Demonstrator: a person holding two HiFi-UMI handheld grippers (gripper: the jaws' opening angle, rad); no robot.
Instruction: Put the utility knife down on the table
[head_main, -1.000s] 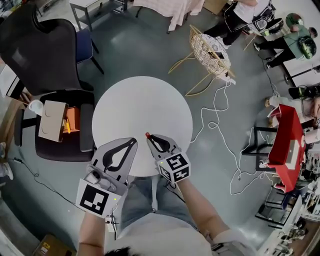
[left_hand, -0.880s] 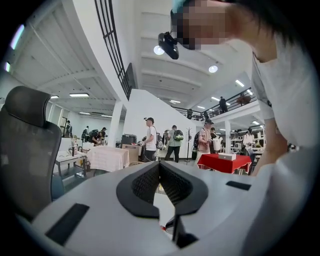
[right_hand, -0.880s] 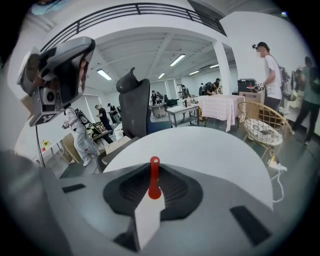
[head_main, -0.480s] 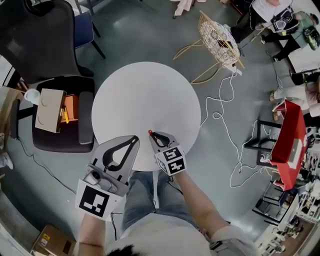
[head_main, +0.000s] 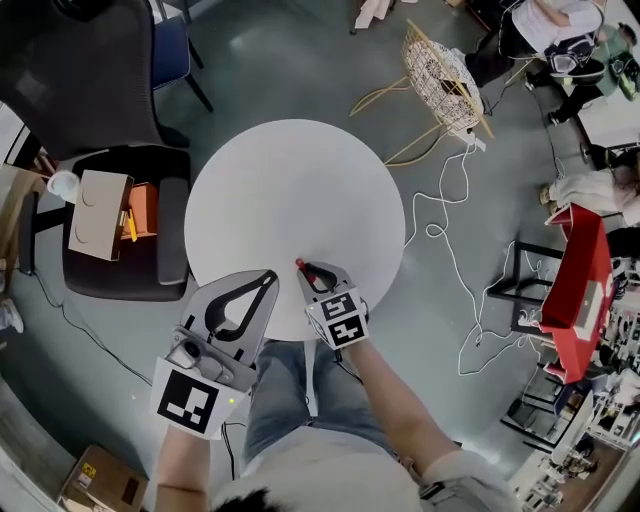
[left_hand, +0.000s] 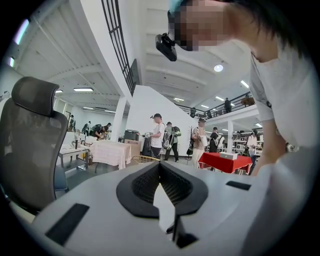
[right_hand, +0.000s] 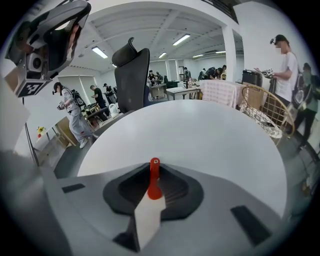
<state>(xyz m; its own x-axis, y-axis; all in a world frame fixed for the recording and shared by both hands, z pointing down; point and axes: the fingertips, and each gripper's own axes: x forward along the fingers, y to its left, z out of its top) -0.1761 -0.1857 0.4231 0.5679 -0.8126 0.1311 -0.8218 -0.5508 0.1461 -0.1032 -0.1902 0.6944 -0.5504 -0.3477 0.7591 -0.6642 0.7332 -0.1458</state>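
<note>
My right gripper is shut on a red utility knife over the near edge of the round white table. Seen from the right gripper view, the knife stands pinched between the jaws, its tip poking out past them above the tabletop. To the left of it, my left gripper is shut with nothing in it, hanging at the table's near-left rim. The left gripper view looks level across the room, and its jaws meet at the tip.
A black office chair at the left carries a cardboard box and an orange item. A wicker chair stands beyond the table. White cables trail over the floor to the right, near a red table.
The head view has shifted, so the table sits a little higher and larger in frame. My right gripper with the knife has edged slightly further over the table. The left gripper keeps its place.
</note>
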